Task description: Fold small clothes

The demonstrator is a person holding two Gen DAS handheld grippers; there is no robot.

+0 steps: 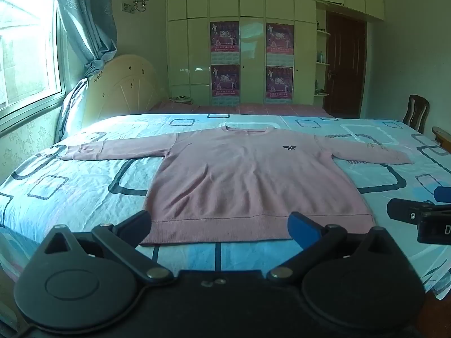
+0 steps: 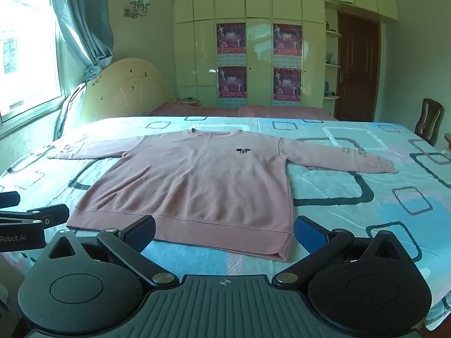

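A pink long-sleeved sweater (image 1: 248, 177) lies flat and face up on the bed, both sleeves spread out sideways, hem nearest me, a small dark logo on the chest. It also shows in the right wrist view (image 2: 194, 180). My left gripper (image 1: 220, 226) is open and empty, hovering just before the hem. My right gripper (image 2: 224, 229) is open and empty, near the hem's right corner. Each gripper shows at the edge of the other's view: the right one (image 1: 417, 214) and the left one (image 2: 31, 217).
The bed (image 1: 84, 186) has a light blue sheet with dark rounded rectangles. A headboard (image 1: 124, 87) and a pillow stand at the left, below a window with a curtain. A wardrobe (image 1: 248, 48), a door and a wooden chair (image 1: 415, 114) are beyond.
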